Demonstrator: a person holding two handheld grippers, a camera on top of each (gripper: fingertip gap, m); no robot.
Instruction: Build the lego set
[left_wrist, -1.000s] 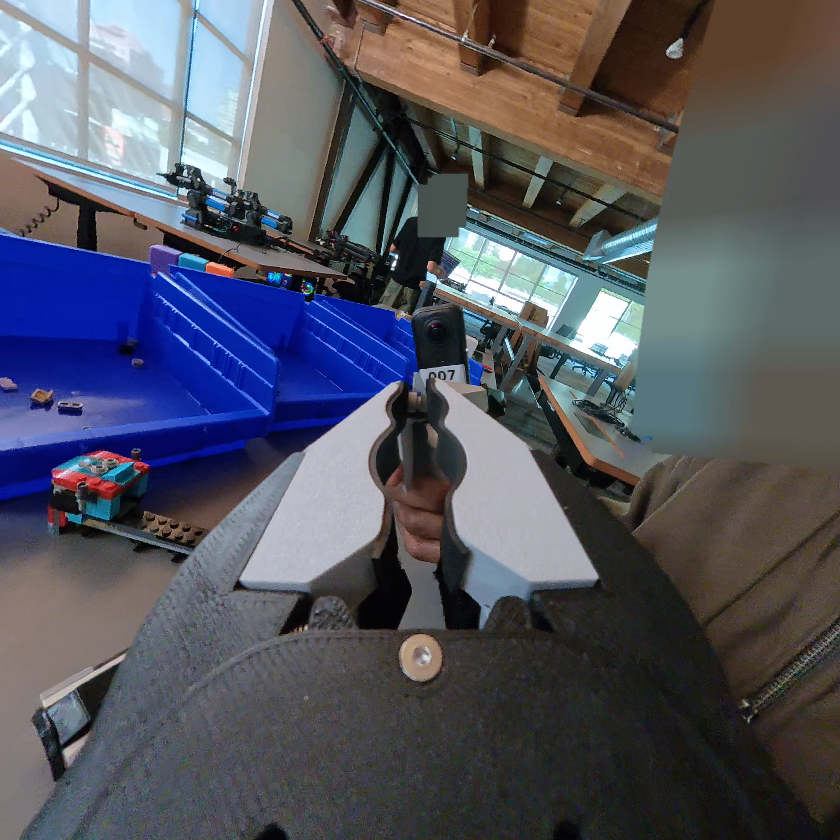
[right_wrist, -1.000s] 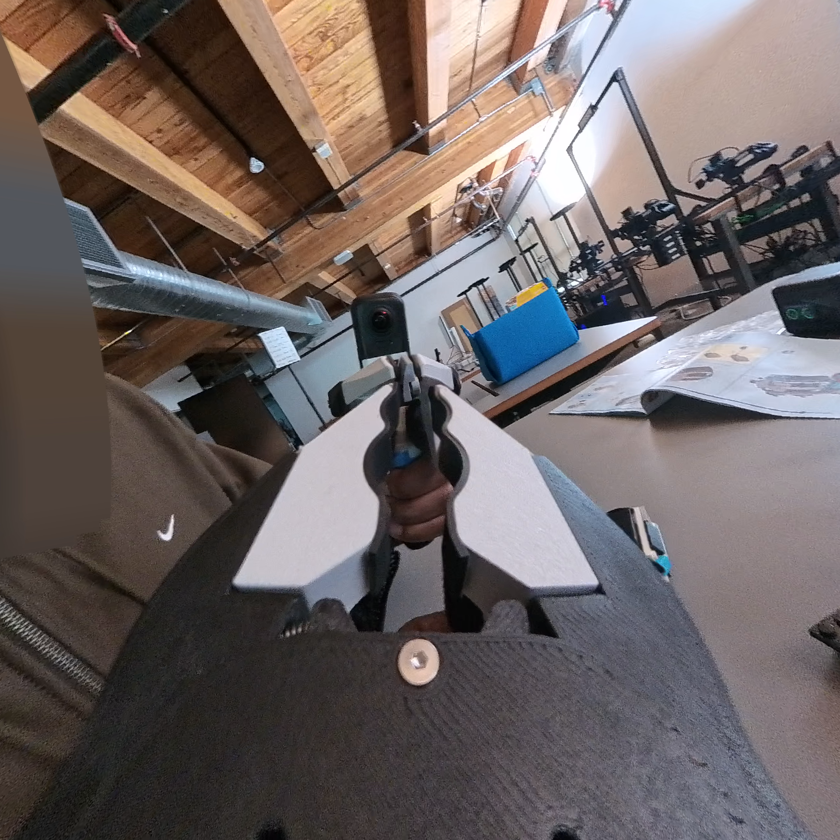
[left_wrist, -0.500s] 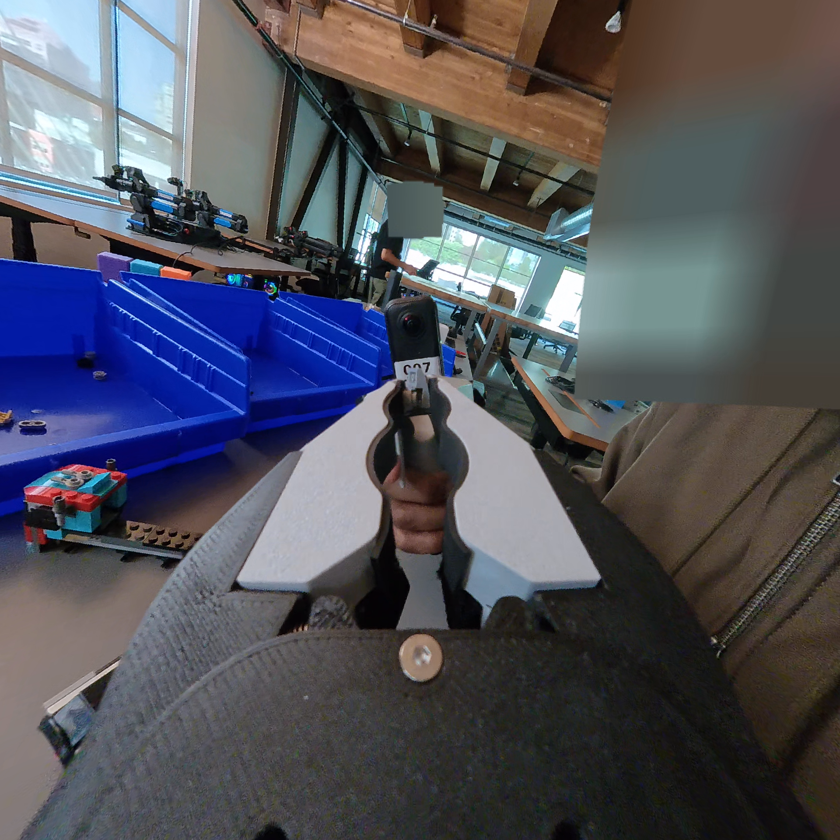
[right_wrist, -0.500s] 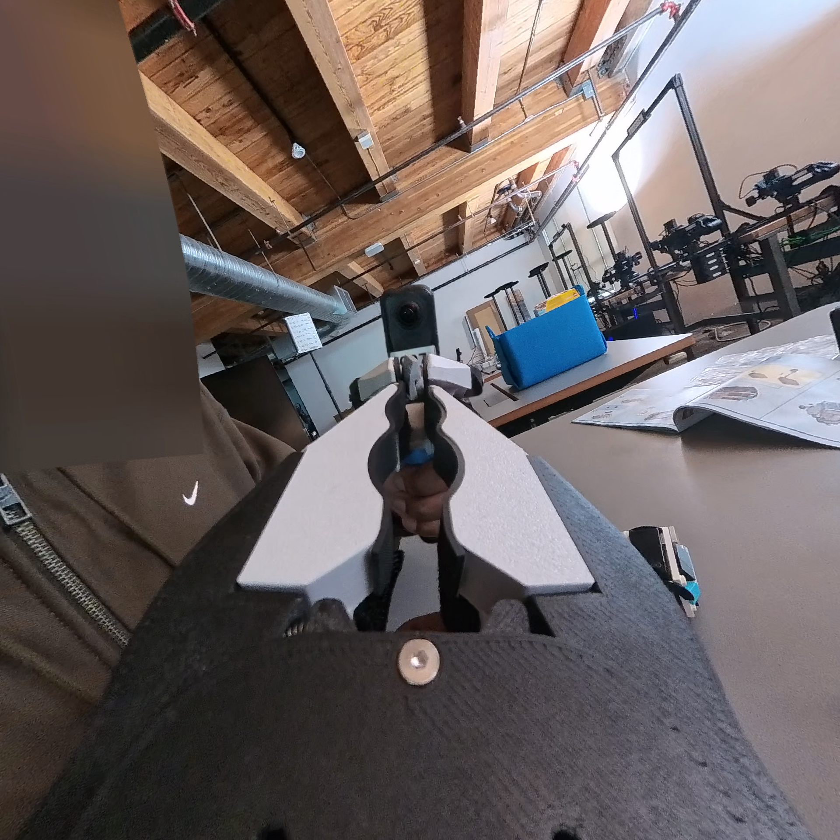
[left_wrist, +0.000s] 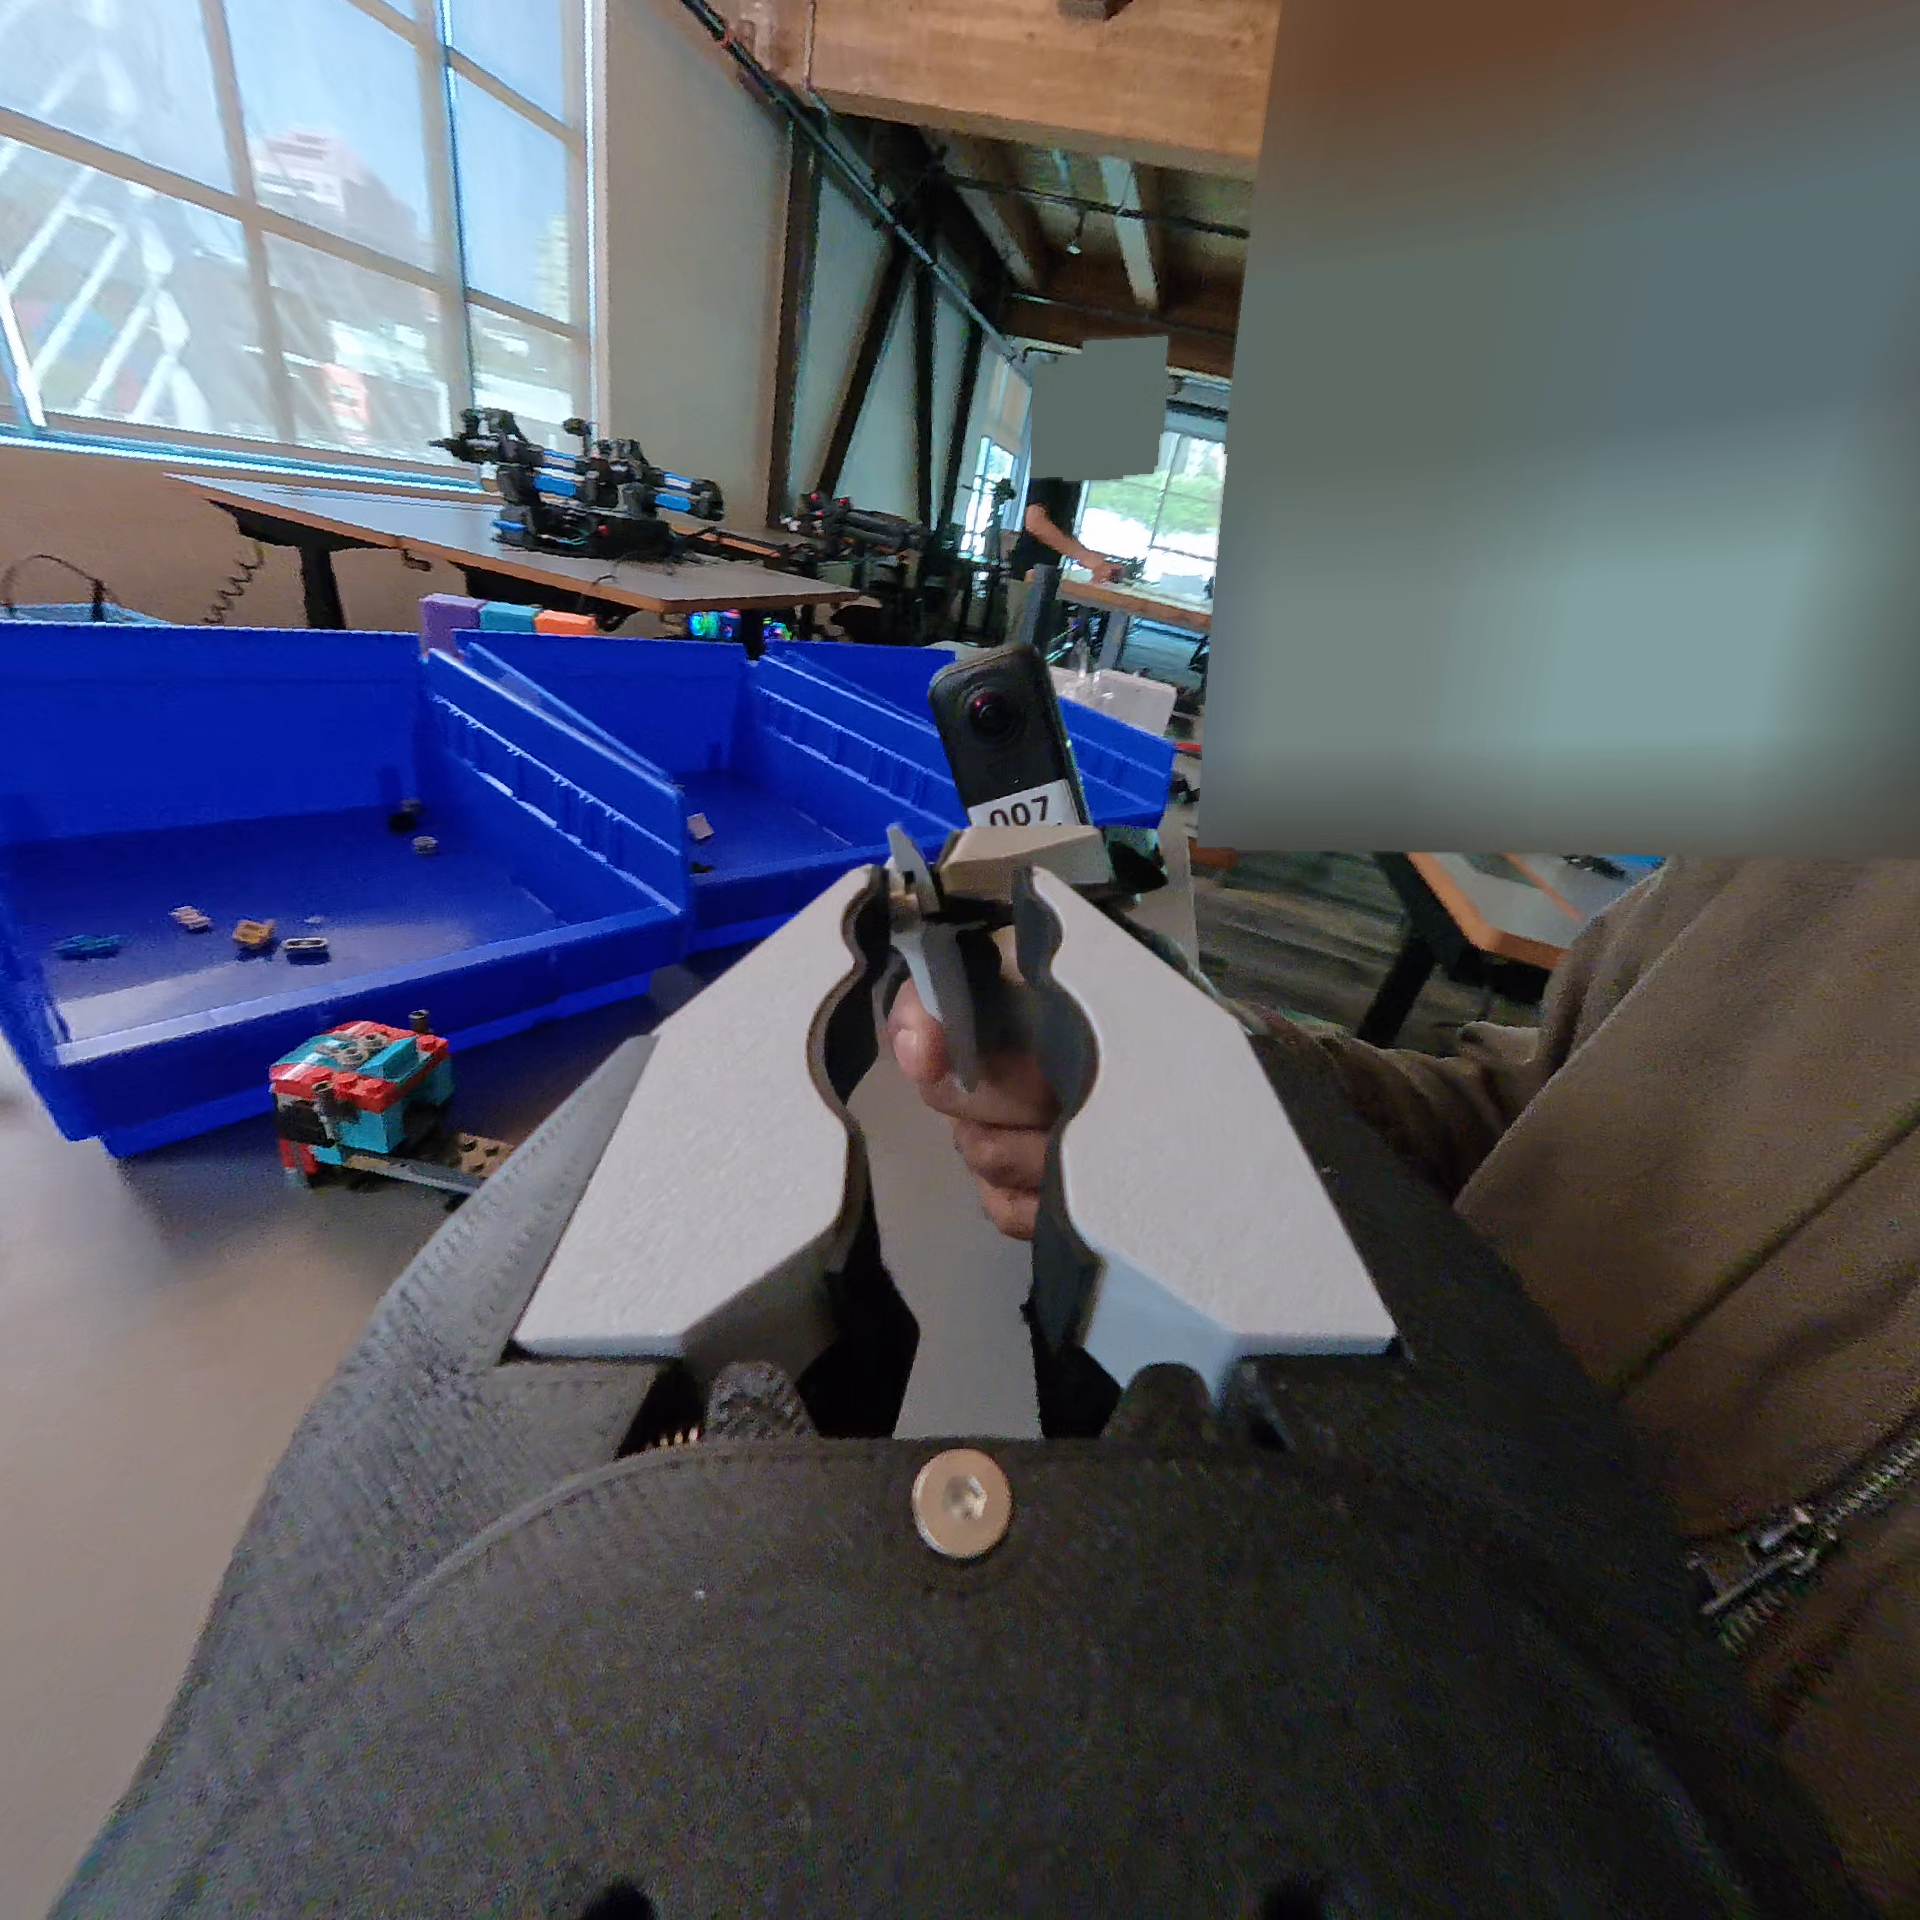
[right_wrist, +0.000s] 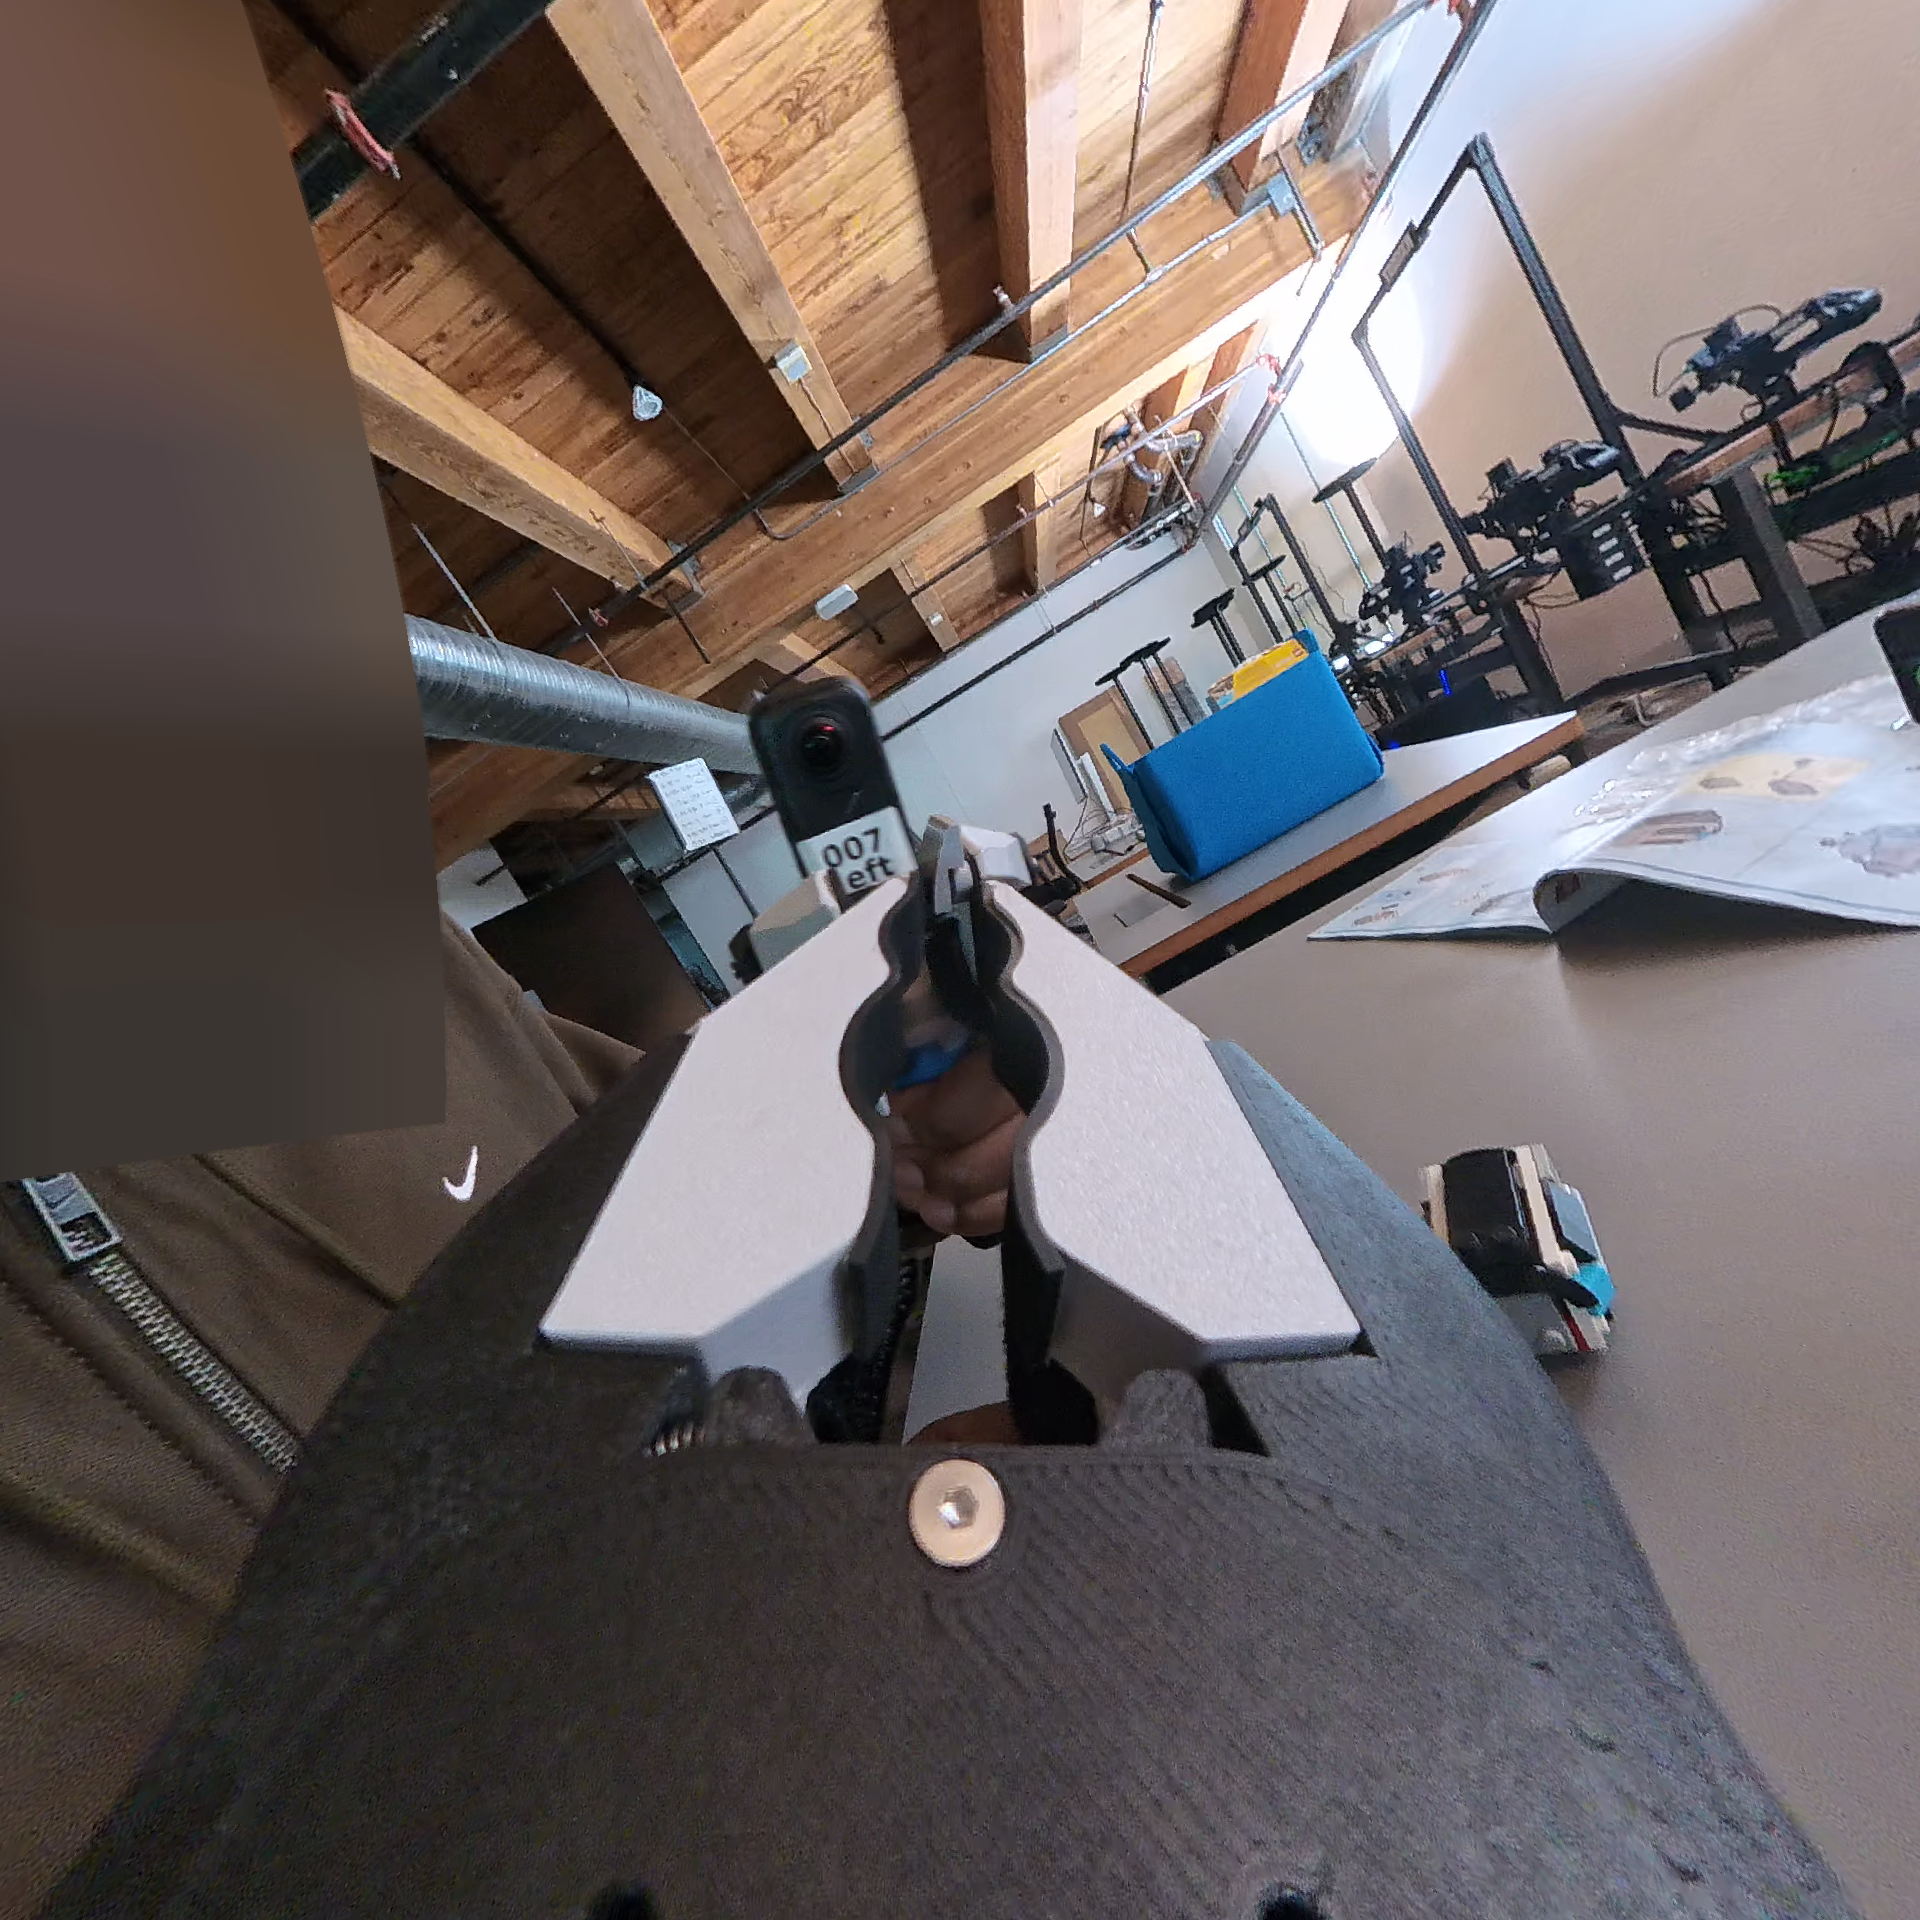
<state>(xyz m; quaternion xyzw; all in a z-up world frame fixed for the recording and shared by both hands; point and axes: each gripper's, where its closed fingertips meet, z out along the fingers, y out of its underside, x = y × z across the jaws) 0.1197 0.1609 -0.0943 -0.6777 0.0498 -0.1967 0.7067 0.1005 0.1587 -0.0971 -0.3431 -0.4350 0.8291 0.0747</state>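
Grey part (right_wrist: 940, 868) pinched in narrow right fingers (right_wrist: 1122, 1122). Left fingers (left_wrist: 717, 1122) part open around it, not pressing. Brick model (left_wrist: 358, 1086) on desk (left_wrist: 156, 1351).

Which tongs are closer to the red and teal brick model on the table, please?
Left. The brick model sits low beside the left tongs, off their left finger; the right tongs meet them tip to tip, farther from it.

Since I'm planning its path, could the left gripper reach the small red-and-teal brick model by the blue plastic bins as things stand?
Probably yes: the brick model stands uncovered on the table, left of the left gripper, nothing between them.
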